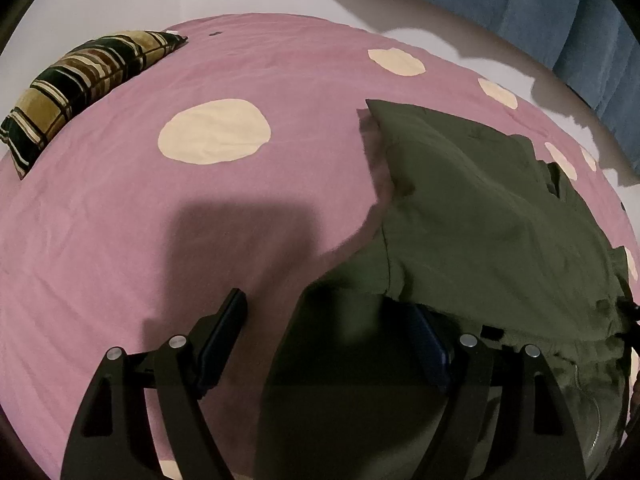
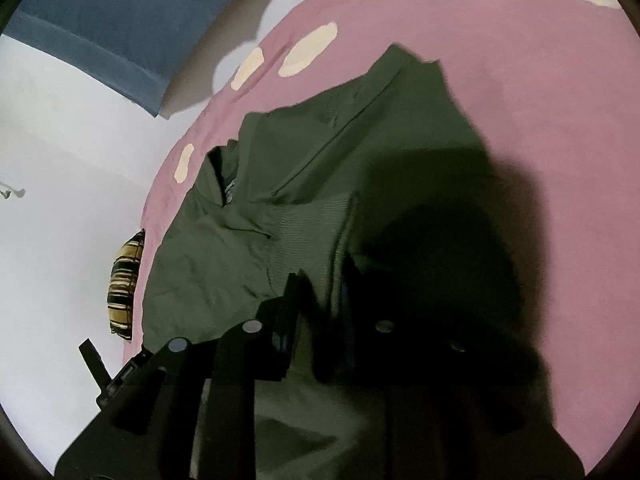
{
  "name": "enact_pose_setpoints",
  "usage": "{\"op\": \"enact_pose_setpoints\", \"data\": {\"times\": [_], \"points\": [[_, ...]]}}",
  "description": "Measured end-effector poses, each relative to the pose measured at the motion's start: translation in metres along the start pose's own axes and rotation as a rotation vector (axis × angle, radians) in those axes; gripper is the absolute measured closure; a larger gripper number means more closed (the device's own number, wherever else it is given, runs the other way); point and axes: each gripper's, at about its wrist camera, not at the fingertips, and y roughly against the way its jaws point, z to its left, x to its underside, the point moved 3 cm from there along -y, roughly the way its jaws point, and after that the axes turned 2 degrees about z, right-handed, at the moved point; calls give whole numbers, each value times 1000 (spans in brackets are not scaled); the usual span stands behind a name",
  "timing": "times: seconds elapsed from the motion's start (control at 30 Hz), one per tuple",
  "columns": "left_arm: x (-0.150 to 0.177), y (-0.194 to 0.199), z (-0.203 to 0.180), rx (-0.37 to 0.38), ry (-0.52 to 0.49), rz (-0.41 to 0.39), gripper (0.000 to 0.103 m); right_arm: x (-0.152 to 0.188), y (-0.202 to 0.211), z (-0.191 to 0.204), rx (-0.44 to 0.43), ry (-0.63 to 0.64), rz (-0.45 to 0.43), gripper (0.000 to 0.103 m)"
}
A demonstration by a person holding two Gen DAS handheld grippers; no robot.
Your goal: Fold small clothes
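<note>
Your garment (image 1: 480, 208) lies on the bedspread (image 1: 200, 240), right of centre in the left wrist view. Cushion (image 1: 80, 84) sits at the bedspread's far left edge, well apart from it. Curtain (image 1: 520, 4) hangs behind the bed, far right.

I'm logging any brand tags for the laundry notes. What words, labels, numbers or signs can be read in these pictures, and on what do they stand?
None can be read.
Olive green garment: a small dark patch near its collar, maybe a label, is too small and blurred to read.
Pink bedspread: only cream dots, no text.
Striped cushion: pattern only.
Blue curtain: plain.
</note>
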Motion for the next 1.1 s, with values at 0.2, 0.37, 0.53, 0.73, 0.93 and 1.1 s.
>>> {"op": "enact_pose_setpoints", "data": {"times": [0.2,0.37,0.53,0.73,0.93,1.1], "points": [[9,21,5,48,-32,-21,25,14,43,-16,15,-10,-51,62],[20,45,15,61,-75,-57,25,35,80,-29,2,-14,-85,51],[35,65,35,109,-110,-83,23,60,109,-43,17,-14,-93,49],[68,77,62,302,-125,-14,21,101,131,-61,-26,-27,-48,46],[105,92,72,487,-144,48,21,142,140,-61,-107,7,32,41],[125,95,66,572,-154,98,19,169,133,-51,-148,79,118,38]]}}
